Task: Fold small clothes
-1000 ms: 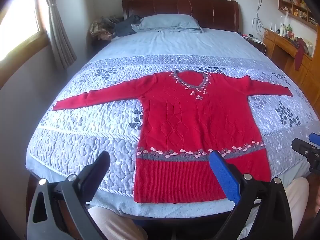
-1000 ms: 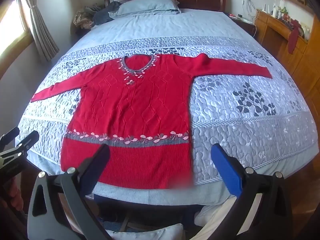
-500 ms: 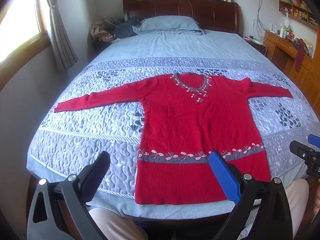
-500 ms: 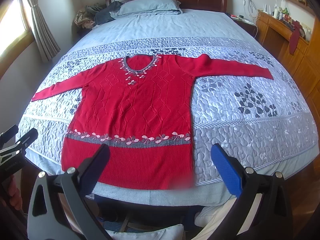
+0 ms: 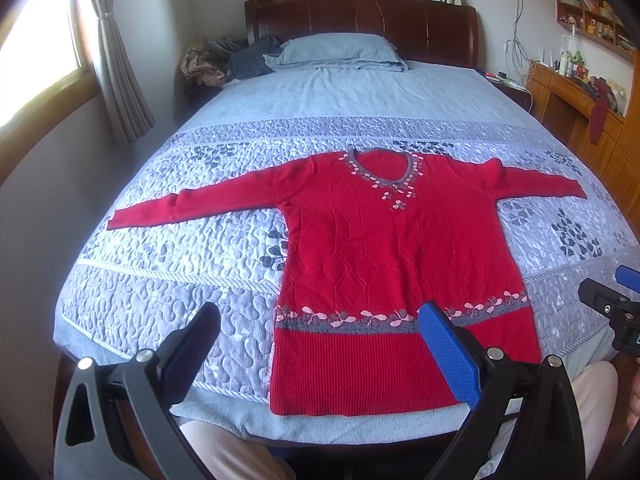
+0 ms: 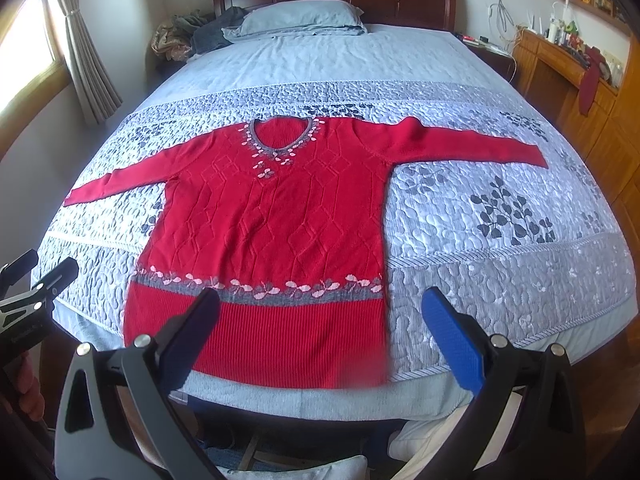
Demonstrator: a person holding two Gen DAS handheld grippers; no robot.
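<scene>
A red knit sweater (image 5: 384,264) lies flat, face up, on the quilted bedspread (image 5: 168,280), sleeves spread out to both sides, hem at the bed's near edge. It also shows in the right wrist view (image 6: 276,232). My left gripper (image 5: 320,344) is open and empty, held above the near edge over the hem's left part. My right gripper (image 6: 320,332) is open and empty, above the hem's right part. Each gripper shows at the edge of the other's view: the right one (image 5: 612,300), the left one (image 6: 36,284).
A pillow (image 5: 340,50) and a pile of clothes (image 5: 224,60) lie at the wooden headboard (image 5: 360,16). A window with a curtain (image 5: 116,60) is on the left. A wooden desk with shelves (image 5: 580,92) stands on the right. My knees show below the bed edge.
Both views have tilted up a little, so the sweater sits lower and the headboard shows more. The sweater has not moved. Both grippers stay open.
</scene>
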